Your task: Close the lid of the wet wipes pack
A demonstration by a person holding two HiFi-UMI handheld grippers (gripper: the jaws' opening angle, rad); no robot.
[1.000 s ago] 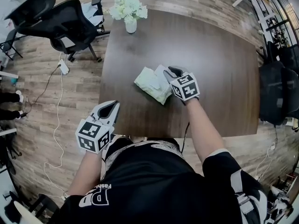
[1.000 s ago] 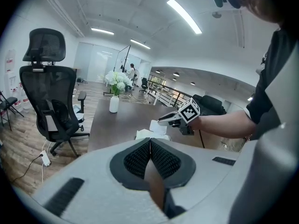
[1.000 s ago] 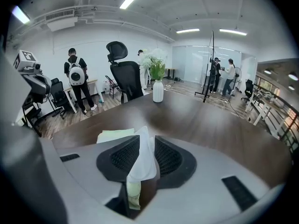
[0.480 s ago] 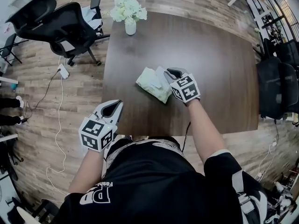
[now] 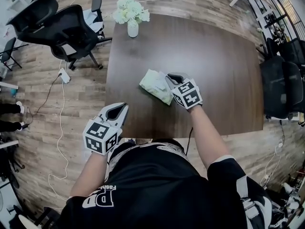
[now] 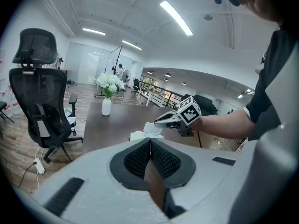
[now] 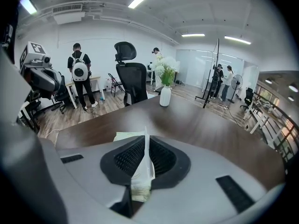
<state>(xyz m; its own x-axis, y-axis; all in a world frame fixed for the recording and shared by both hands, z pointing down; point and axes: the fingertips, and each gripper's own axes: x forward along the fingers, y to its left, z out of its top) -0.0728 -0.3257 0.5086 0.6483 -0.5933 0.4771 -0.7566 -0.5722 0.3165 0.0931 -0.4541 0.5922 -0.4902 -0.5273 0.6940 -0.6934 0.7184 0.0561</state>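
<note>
Since the right gripper [image 5: 171, 77], jaws just closing, pinches the lid [image 7: 143, 169] at frame centre, fold it flat onto the wet wipes pack [image 5: 152, 83] (gently); left gripper [image 5: 117, 110], lower left, is pressed together.

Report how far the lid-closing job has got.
Done: the right gripper has just been closing its jaws on the lid flap of the wet wipes pack. In hand: the flap is pinched and upright. Left: fold it down and press it shut. The left gripper is shut and empty.
</note>
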